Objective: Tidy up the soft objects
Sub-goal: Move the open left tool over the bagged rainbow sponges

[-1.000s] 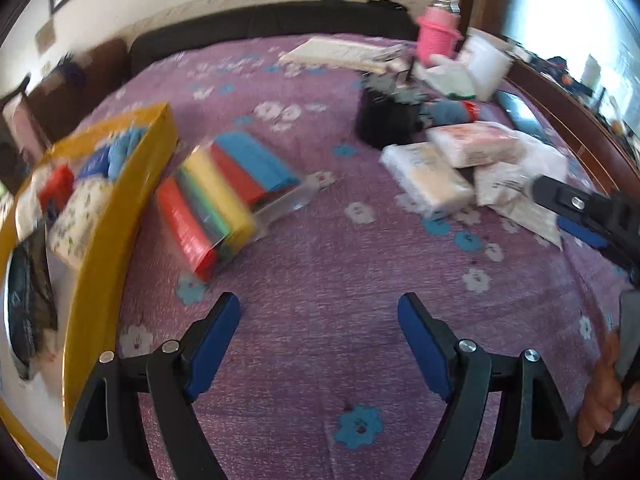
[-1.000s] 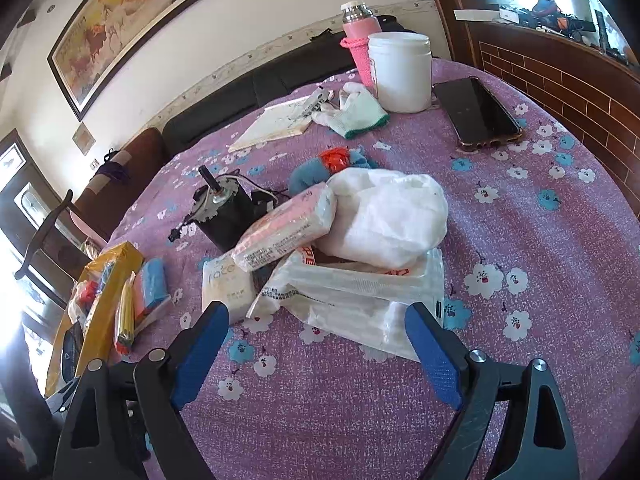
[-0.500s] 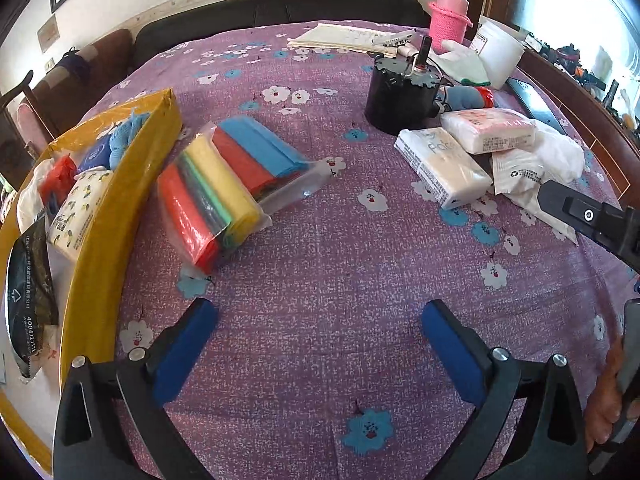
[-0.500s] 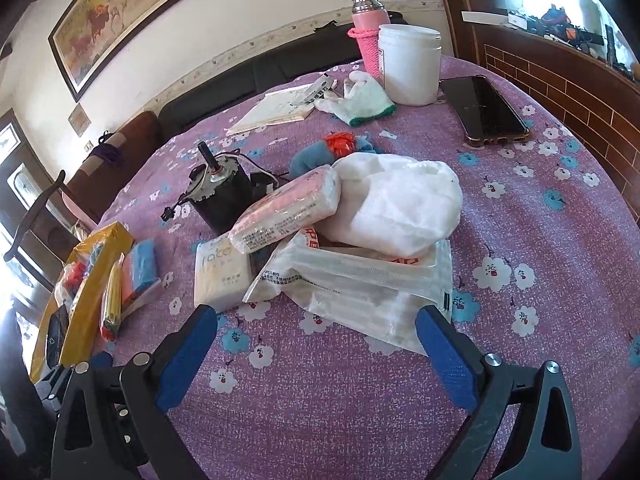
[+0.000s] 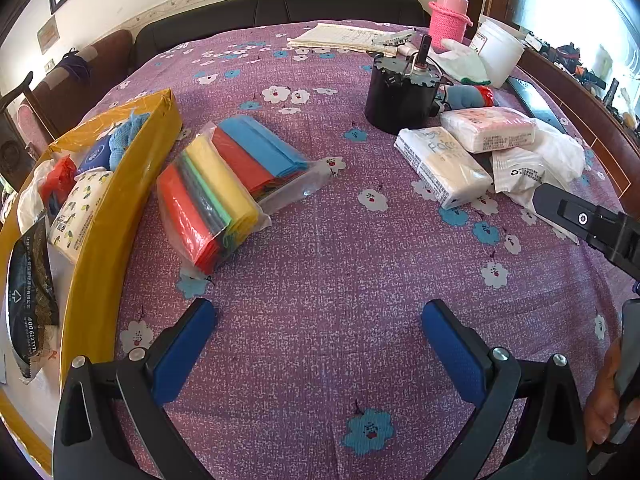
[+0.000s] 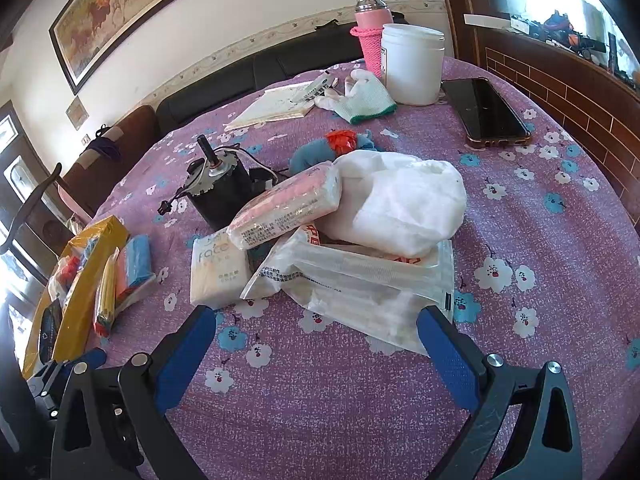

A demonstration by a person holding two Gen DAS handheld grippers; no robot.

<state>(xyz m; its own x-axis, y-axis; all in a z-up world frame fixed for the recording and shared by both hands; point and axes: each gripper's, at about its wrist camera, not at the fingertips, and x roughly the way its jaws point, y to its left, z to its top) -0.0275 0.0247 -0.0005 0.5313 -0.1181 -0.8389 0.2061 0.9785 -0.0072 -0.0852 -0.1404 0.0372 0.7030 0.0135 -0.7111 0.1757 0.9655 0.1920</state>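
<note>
Right, both grippers, left (image 5: 318, 334) & right (image 6: 316, 340), fingers wide apart, nothing between. White tissue pack (image 6: 216, 270) marked "face" lies on tabletop (image 6: 540, 320) w/ other soft packs; black pouch (image 5: 30, 284) in yellow box (image 5: 104, 240) reads "400 612...".

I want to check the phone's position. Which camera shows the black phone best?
The right wrist view: the phone lies whole and flat beside the white jar. The left wrist view shows only a dark foreshortened strip.

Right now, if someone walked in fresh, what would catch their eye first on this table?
Probably the clear bag of rainbow-coloured cloths lying on the purple flowered tablecloth, just beside the yellow box. Then the heap of white tissue packs in front of the black motor.
</note>
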